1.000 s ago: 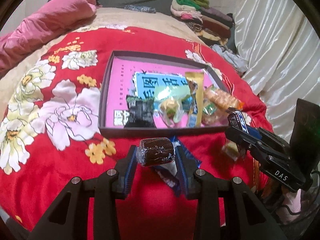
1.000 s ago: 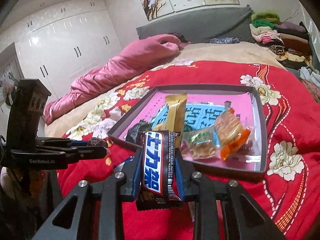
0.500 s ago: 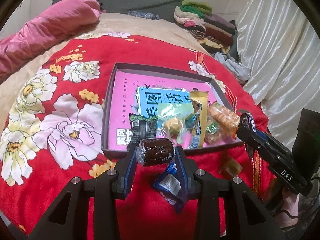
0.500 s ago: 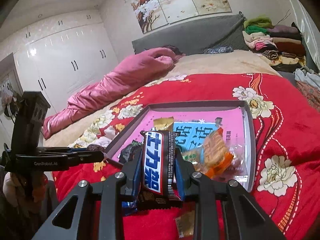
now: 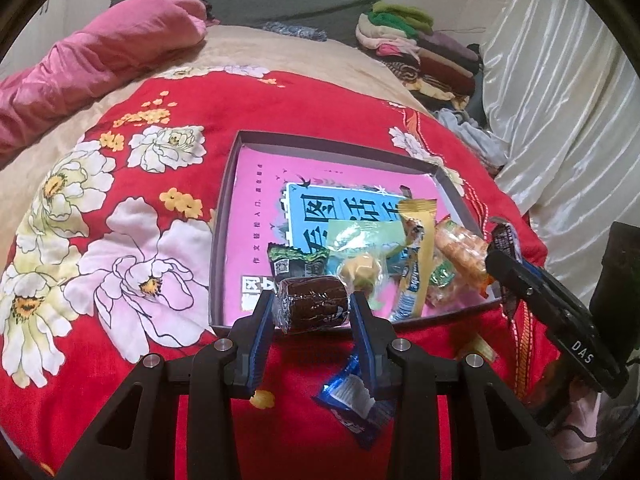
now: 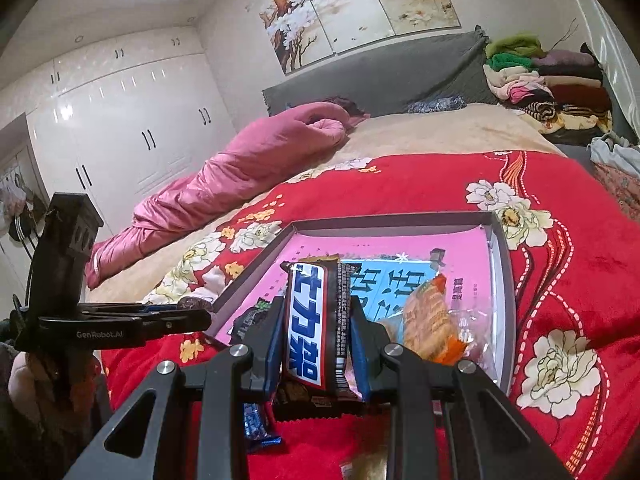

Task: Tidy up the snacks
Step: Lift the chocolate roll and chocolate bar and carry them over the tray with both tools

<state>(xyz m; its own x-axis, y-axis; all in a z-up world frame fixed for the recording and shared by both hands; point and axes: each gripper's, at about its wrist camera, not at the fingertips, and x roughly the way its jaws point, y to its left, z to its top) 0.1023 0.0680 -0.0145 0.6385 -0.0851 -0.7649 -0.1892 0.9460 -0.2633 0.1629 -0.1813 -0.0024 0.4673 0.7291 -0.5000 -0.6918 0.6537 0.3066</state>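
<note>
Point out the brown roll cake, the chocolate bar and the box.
brown roll cake [image 5: 311, 301], left wrist view, on the middle of its wrapped brown side.
chocolate bar [image 6: 310, 322], right wrist view, on the blue and white front of its wrapper.
box [image 5: 222, 236], left wrist view, on its bare left wall.

The bed [image 5: 304, 52] is carrying everything here, its beige sheet showing at the far end. A red floral blanket [image 5: 132, 184] is spreading over the near part, and a rolled pink quilt [image 5: 92, 56] is lying along the left side. A shallow grey box tray [image 5: 218, 240] is sitting on the blanket, holding wrapped snacks. Just in front of its near wall a blue snack wrapper [image 5: 352, 396] is lying loose on the red fabric. Folded clothes [image 5: 420, 56] are stacking up at the far right corner.
</note>
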